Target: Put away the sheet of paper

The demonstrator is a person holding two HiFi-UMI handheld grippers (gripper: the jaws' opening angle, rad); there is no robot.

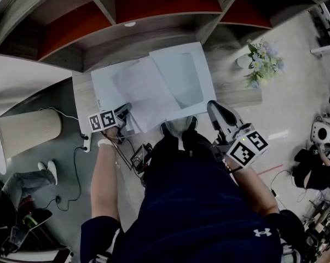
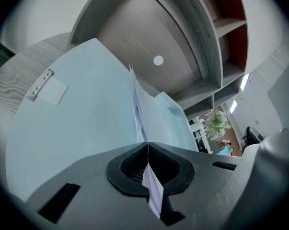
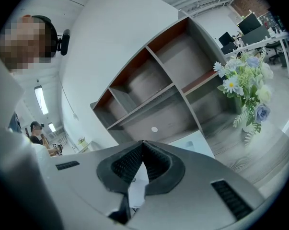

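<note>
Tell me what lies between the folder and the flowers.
Nothing: a bare strip of wood desk separates folder and flowers, clearest in the head view.

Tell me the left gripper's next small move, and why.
Probably ease the sheet of paper round until it sits square over the open folder. The left gripper is clamped shut on the sheet's near corner, and the sheet sits skewed across the folder's two halves on the desk.

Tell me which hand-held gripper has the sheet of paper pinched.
The left hand-held gripper: the sheet of paper runs edge-on out of its closed jaws. The right hand-held gripper is shut with no sheet showing past its tips.
</note>
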